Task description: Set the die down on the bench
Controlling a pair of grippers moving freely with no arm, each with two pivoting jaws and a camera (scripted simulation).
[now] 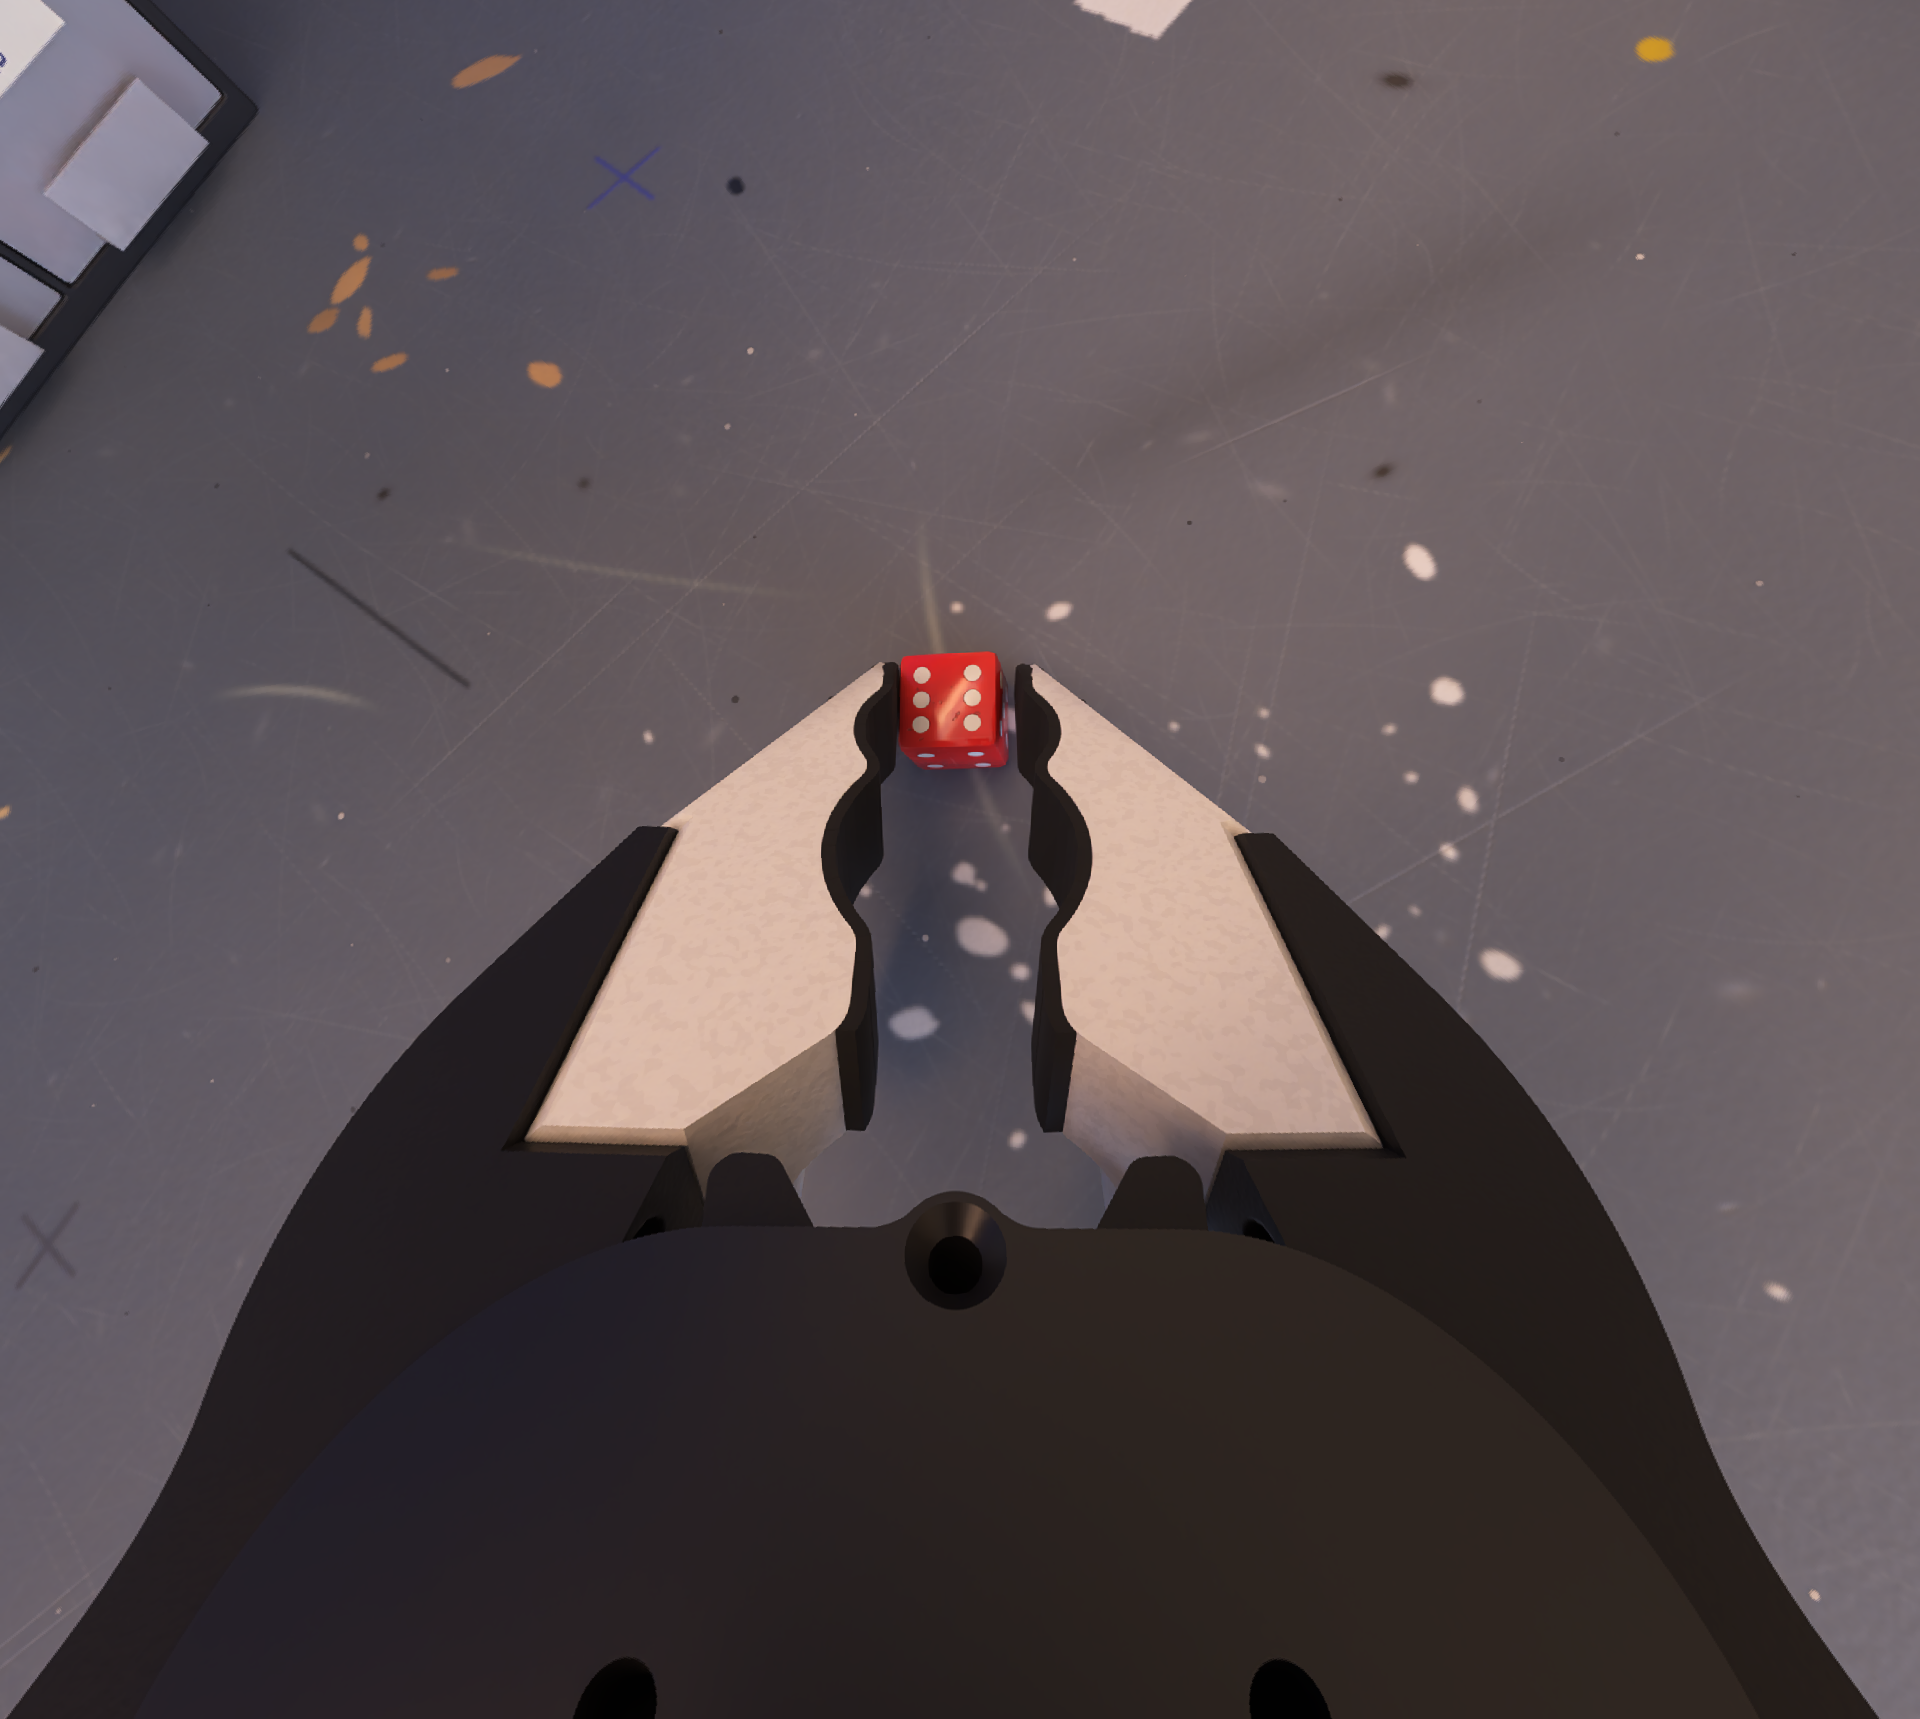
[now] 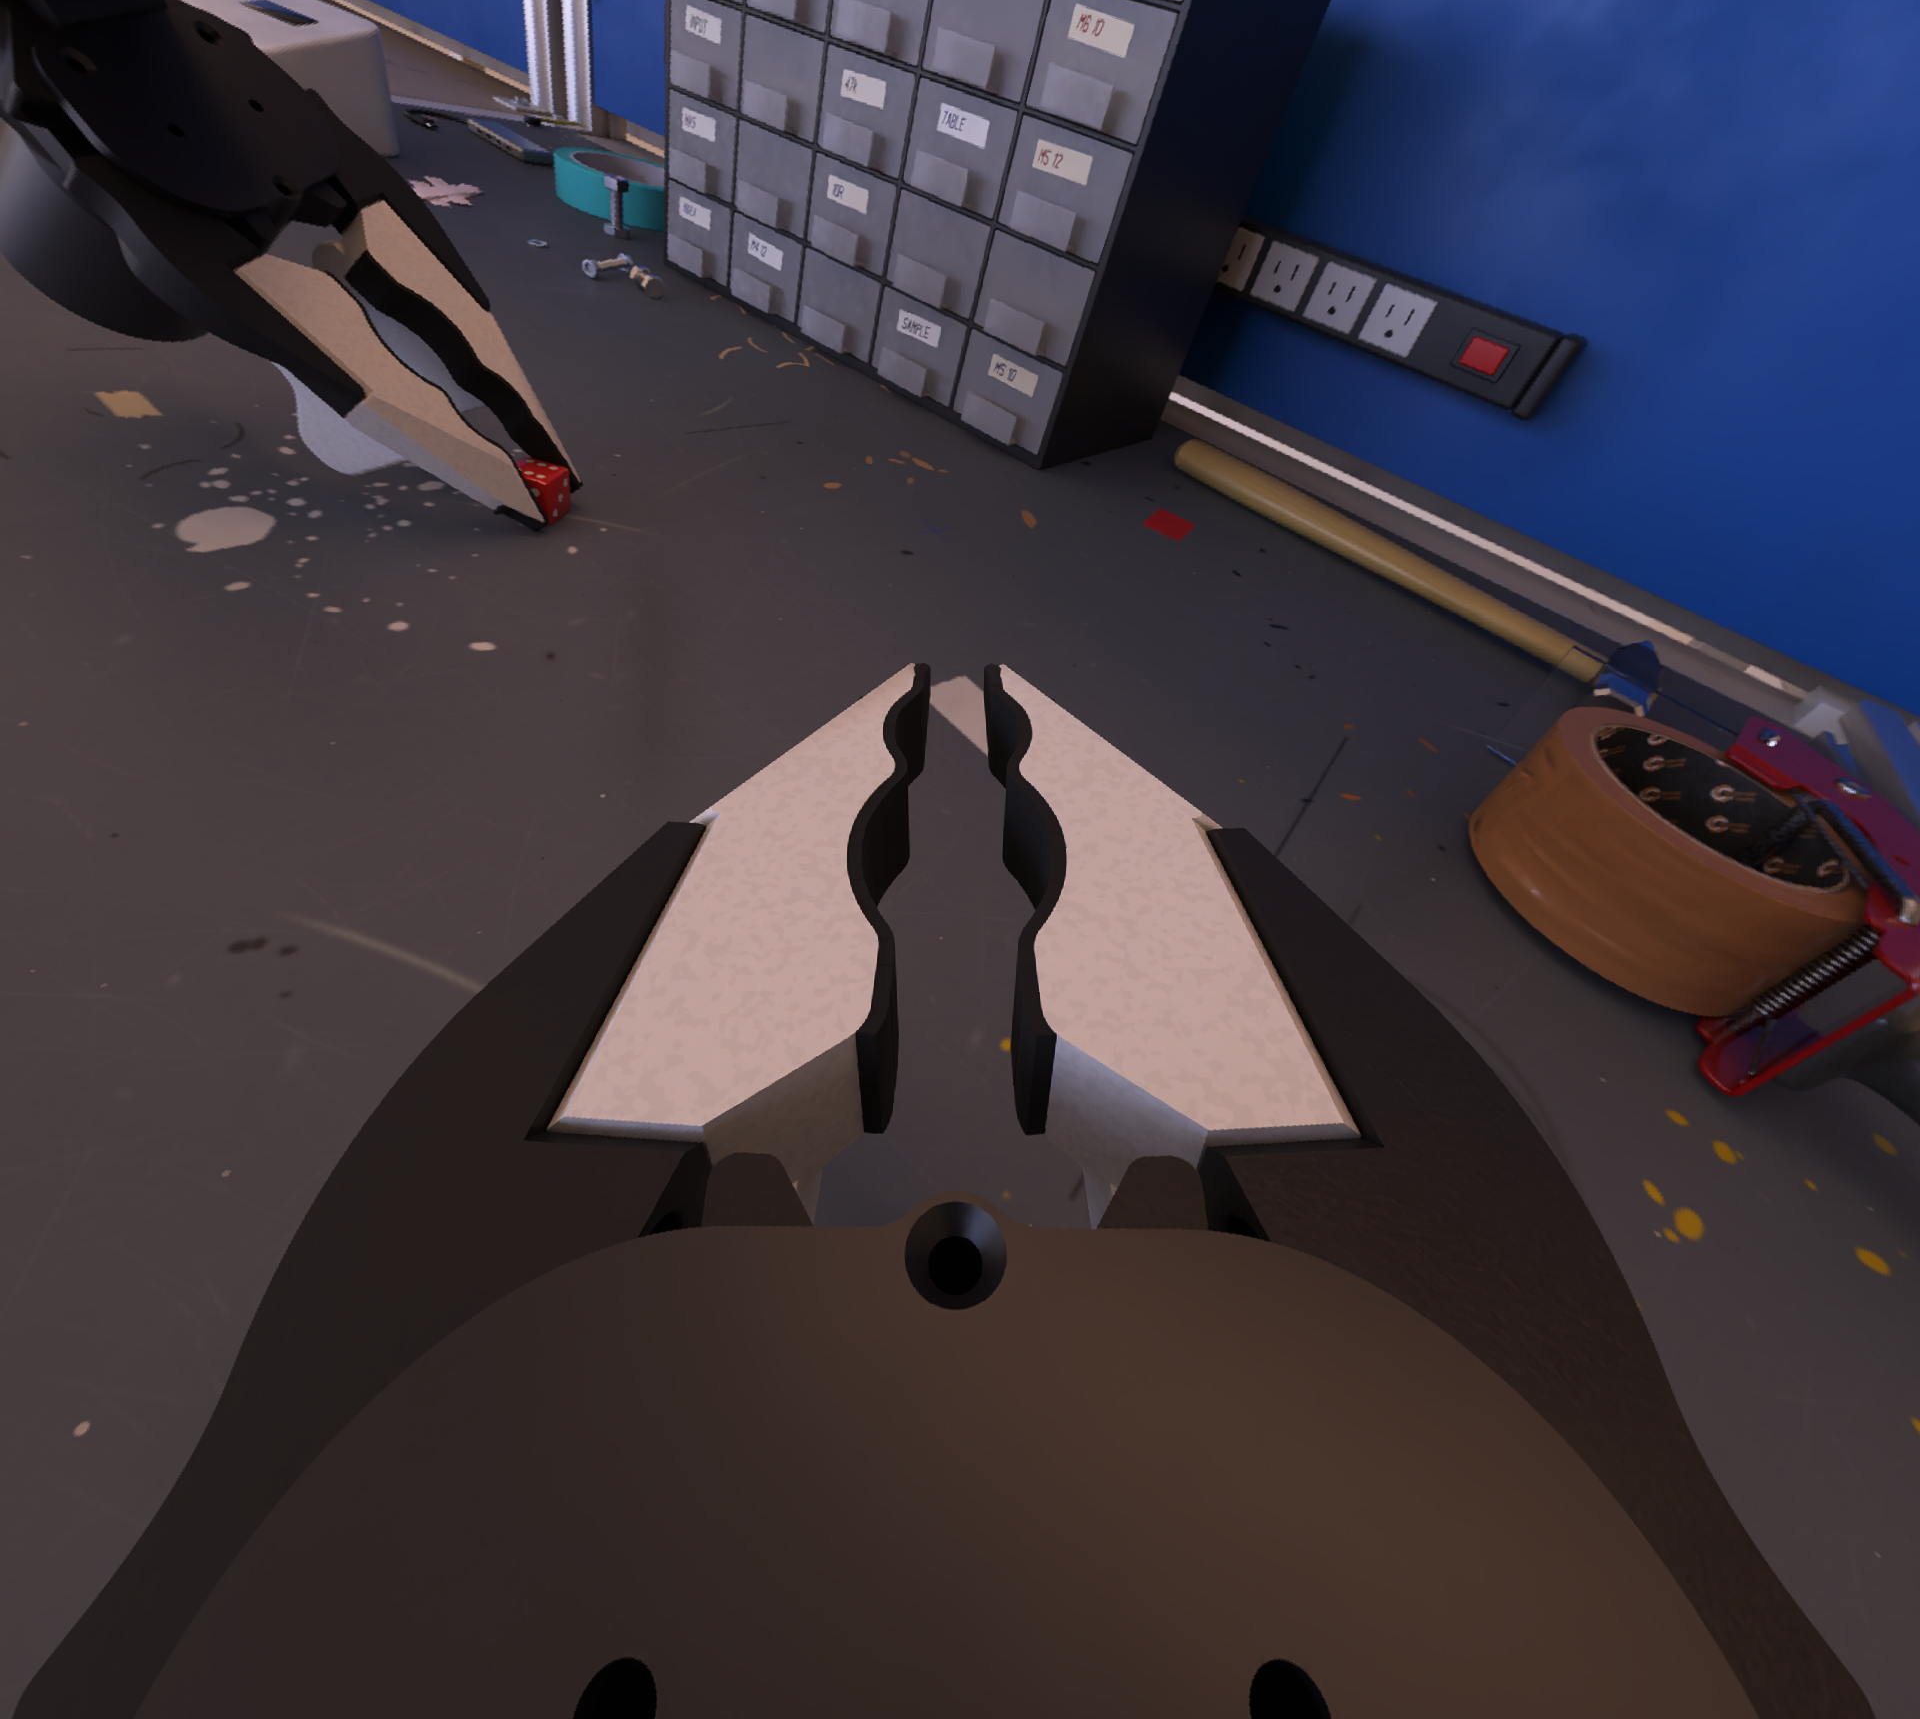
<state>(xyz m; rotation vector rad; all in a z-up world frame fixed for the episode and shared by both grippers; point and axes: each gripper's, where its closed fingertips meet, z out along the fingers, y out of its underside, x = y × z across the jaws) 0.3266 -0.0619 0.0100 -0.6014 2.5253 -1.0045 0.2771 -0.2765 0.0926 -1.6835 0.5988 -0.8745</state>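
A small red die [image 1: 953, 710] with white pips sits between the fingertips of my left gripper [image 1: 956, 713], six pips facing the camera. The jaws are closed against its two sides. In the right wrist view the die [image 2: 545, 490] and the left gripper [image 2: 540, 497] are far left, tips down at the dark grey bench [image 2: 831, 589]. The die is at or just above the surface; I cannot tell whether it touches. My right gripper [image 2: 956, 693] hovers over the middle of the bench, empty, with a narrow gap between its jaws.
A grey drawer cabinet [image 2: 935, 111] stands at the back against the blue wall, with a power strip [image 2: 1382, 319] to its right. A brown tape roll [image 2: 1662, 859] and a red clamp [image 2: 1870, 942] lie at right. A wooden dowel [image 2: 1371, 547], bolts [image 2: 623, 272] and teal tape [image 2: 608, 183] lie farther back.
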